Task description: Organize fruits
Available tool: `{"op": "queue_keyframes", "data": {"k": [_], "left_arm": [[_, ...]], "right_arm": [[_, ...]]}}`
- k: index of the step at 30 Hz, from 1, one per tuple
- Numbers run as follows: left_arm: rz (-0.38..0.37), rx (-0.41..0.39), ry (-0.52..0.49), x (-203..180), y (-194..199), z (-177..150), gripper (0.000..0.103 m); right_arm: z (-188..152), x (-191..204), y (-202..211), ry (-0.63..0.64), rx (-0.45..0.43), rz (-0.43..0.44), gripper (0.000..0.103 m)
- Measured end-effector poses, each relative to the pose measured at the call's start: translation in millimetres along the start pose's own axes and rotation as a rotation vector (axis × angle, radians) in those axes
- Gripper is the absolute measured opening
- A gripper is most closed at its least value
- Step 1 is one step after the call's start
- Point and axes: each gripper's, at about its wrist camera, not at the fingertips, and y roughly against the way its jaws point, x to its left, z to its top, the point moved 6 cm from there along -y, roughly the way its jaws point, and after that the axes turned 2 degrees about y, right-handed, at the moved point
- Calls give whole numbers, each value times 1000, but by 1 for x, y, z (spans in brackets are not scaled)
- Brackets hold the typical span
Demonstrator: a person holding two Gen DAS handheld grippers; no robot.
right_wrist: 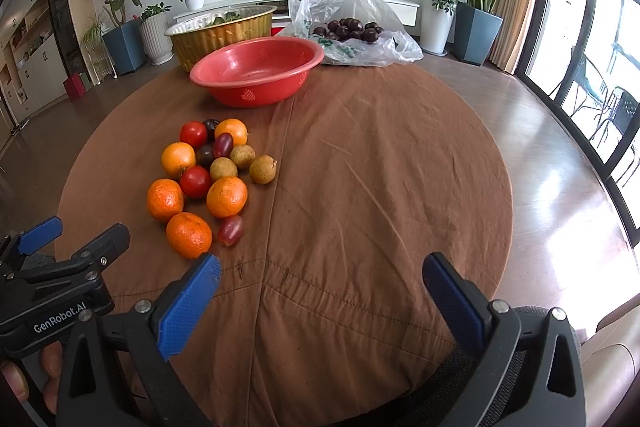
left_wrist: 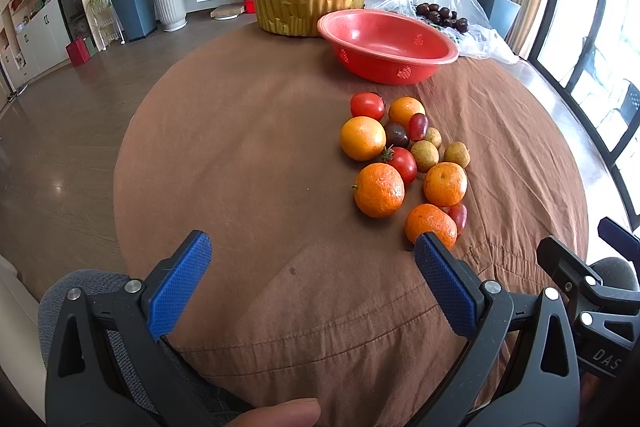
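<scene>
The left gripper (left_wrist: 312, 255) and right gripper (right_wrist: 320, 275) are both hanging with their blue pads spread apart over the table's near edge, gripping nothing, and one left pad is partly hiding the nearest orange (left_wrist: 431, 225). The fruit pile (right_wrist: 212, 179) is lying loose near the middle of the brown tablecloth (right_wrist: 380, 187). Toward the far edge, a red bowl (right_wrist: 256, 71) is sitting in front of a gold foil pan (right_wrist: 216, 35), whose contents are hard to make out, beside a plastic bag (right_wrist: 352, 23) holding dark fruit.

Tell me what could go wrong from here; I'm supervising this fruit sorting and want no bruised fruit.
1. The round fruits in the tight pile touch each other; pulling one out may send neighbours rolling across the brown tablecloth.
2. The soft red tomatoes could be crushed by a hard squeeze.
3. The red plastic bowl sits beyond the pile, so carrying means reaching over it.
</scene>
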Motion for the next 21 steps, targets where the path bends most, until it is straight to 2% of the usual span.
{"op": "queue_keyframes", "data": {"k": [10, 14, 16, 18, 19, 21], "left_arm": [[-18, 0, 2, 4, -2, 2, 103], [-28, -2, -20, 9, -5, 2, 103], [-63, -7, -35, 10, -6, 3, 103], [-147, -6, -70, 6, -8, 3, 103], [-163, 3, -88, 4, -10, 1, 103], [-141, 3, -120, 2, -10, -1, 103]], "right_arm": [[-8, 3, -4, 0, -2, 9, 103], [-5, 3, -1, -5, -6, 44, 103], [-3, 3, 1, -7, -12, 63, 103], [-3, 5, 3, -10, -21, 85, 103], [-2, 6, 3, -11, -22, 95, 103], [-1, 7, 4, -15, -24, 111, 103]]}}
